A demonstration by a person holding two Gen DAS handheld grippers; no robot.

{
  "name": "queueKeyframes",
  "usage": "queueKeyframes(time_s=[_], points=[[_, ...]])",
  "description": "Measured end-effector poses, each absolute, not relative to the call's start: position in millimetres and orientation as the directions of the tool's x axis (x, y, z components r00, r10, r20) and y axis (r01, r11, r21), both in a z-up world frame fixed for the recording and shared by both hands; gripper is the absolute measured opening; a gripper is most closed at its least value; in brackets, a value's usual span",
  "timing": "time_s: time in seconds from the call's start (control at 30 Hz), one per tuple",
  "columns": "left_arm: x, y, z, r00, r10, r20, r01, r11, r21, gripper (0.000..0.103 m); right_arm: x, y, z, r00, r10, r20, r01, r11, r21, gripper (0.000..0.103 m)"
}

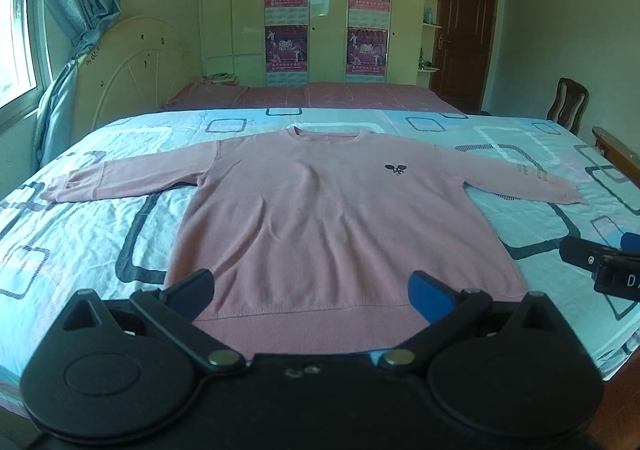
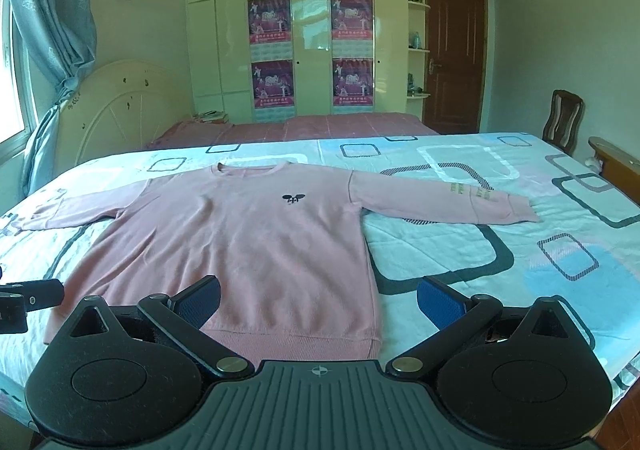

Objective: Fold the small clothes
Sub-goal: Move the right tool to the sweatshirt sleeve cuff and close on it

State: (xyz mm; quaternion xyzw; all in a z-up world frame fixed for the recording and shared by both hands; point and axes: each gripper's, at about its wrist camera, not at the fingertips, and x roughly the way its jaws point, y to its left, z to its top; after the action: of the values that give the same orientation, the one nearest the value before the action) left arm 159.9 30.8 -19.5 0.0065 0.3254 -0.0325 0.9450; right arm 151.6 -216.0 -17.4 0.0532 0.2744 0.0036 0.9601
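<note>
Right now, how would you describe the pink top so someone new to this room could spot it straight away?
Look at the near bed, under a pale blue sheet with rounded squares. The pink top lies flat on it, sleeves spread, collar away from the open grippers. Its small dark chest logo and plain pink cloth mark it out from the patterned sheet.

One sweater (image 1: 320,217), two grippers, four posters (image 2: 270,21).

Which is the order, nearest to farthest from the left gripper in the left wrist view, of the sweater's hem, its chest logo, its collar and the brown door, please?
From the left gripper, jaws open:
1. Hem of the pink sweater, between the jaws.
2. Chest logo, right of centre.
3. Collar, at the sweater's far end.
4. Brown door, on the far wall, right.
</note>
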Motion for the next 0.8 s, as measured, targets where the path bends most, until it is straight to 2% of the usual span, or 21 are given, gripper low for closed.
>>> queueKeyframes(time_s=[0.23, 0.43, 0.63, 0.8], points=[[204, 41, -20, 0.764, -0.197, -0.614, 0.157, 0.98, -0.12, 0.103, 192, -216, -17, 0.853, -0.001, -0.523, 0.061, 0.993, 0.097, 0.103], [239, 26, -36, 0.721, -0.228, -0.654, 0.217, 0.971, -0.1, 0.103, 221, -230, -23, 0.844, -0.019, -0.536, 0.087, 0.991, 0.102, 0.103], [277, 2, -43, 0.732, -0.209, -0.648, 0.209, 0.975, -0.079, 0.103, 262, -282, -39, 0.83, -0.07, -0.554, 0.166, 0.978, 0.125, 0.103], [319, -30, -52, 0.792, -0.1, -0.603, 0.129, 0.992, 0.004, 0.103, 306, -352, -62, 0.819, -0.101, -0.564, 0.24, 0.955, 0.177, 0.103]])
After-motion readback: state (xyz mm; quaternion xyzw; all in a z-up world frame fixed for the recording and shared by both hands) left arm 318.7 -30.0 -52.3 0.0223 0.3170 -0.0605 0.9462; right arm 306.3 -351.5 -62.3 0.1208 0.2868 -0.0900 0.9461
